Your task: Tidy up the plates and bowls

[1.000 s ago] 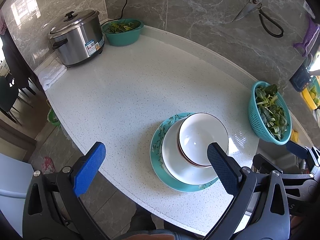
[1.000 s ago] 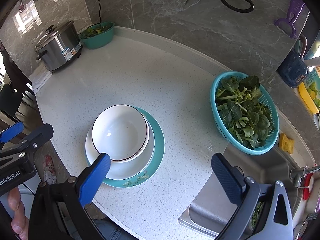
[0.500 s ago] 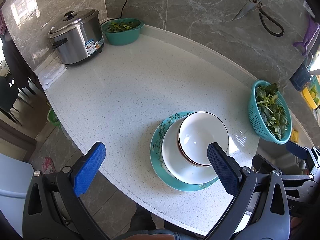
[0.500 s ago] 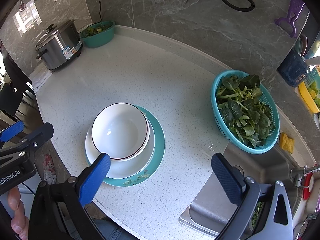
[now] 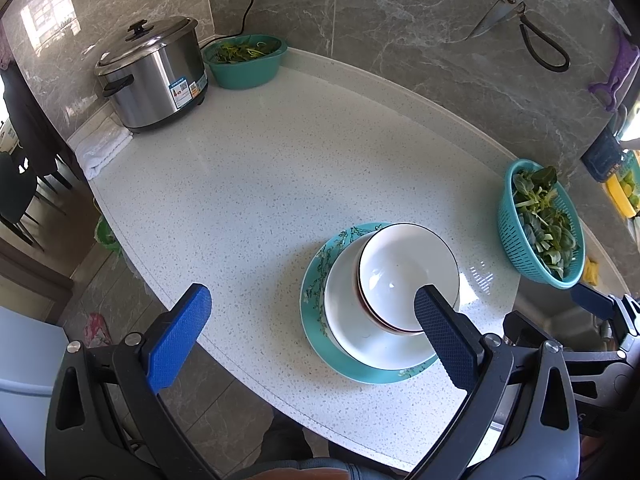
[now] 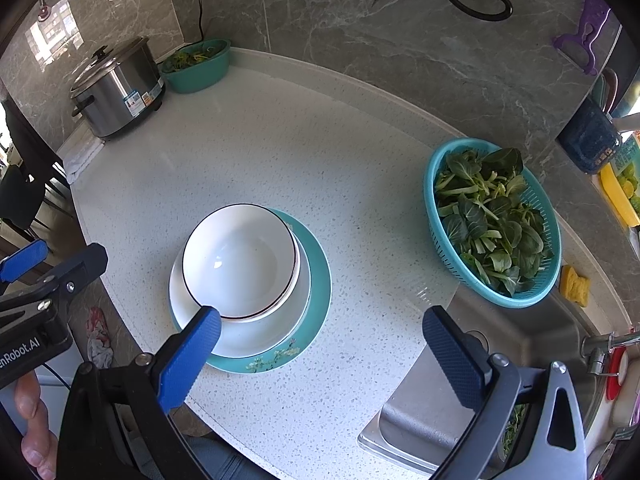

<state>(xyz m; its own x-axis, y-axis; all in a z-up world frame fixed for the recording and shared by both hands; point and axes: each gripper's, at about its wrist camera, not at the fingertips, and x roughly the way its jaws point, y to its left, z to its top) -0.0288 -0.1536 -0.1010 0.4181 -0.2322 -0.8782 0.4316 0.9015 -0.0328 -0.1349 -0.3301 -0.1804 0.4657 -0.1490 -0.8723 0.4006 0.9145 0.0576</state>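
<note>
Counter (image 6: pixel 360 184), sink (image 6: pixel 432 412) – rt wrist view only

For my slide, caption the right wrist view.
Open right tongs hover over stacked white bowls on a teal plate, beside a basket of greens.

A home kitchen: a rice cooker (image 5: pixel 154 74), a steel sink (image 6: pixel 440 404), a colander of greens (image 6: pixel 494 222), and probably scissors (image 5: pixel 520 12) on the marble wall.

Both wrist views look down, sharing the stacked dishes (image 5: pixel 380 300)
</note>
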